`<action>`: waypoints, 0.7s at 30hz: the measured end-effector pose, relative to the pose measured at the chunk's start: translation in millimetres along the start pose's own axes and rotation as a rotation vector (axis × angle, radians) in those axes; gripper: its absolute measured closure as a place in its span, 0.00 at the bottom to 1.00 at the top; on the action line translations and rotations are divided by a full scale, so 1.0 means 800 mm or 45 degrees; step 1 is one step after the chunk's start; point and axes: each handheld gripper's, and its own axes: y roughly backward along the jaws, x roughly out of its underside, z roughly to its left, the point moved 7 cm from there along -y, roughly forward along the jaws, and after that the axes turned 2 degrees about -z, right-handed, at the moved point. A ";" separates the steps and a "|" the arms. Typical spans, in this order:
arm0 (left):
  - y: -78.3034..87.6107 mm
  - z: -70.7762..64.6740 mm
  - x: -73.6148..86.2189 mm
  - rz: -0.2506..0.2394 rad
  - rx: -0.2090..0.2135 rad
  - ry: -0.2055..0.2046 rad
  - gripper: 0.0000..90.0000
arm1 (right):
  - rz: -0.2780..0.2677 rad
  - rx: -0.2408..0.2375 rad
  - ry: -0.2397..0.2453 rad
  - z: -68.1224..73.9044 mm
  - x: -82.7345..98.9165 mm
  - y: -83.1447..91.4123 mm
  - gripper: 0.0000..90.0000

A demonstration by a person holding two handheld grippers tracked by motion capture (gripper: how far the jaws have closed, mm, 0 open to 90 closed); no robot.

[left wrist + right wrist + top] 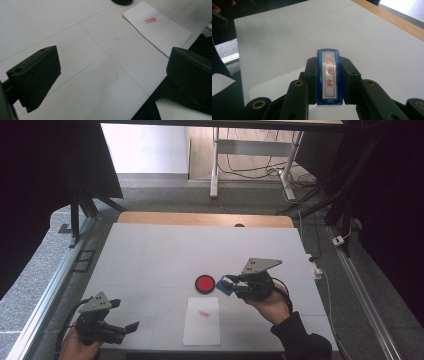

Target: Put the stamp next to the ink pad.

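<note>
Holding the blue plastic rectangular stamp [329, 76] clamped in the right tool [231, 283] beside the round red ink pad [205, 283], left tool [110, 72] gaping idle, likely needing pressing onto the white paper sheet [201, 320] next.

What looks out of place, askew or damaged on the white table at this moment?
Nothing stands out. The white paper sheet lies flat with one small red stamp mark near its top; the round black ink pad with red centre sits uncovered beside it. The right hand-held gripper holds the blue rectangular stamp firmly.
</note>
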 end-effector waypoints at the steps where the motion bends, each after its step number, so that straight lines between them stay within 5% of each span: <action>1: 0.000 0.000 0.000 0.003 -0.002 -0.001 0.00 | 0.007 0.010 0.000 -0.002 0.002 0.001 0.79; 21: -0.003 -0.002 0.001 0.026 0.020 -0.010 0.01 | 0.094 0.204 -0.079 -0.063 0.044 0.013 0.79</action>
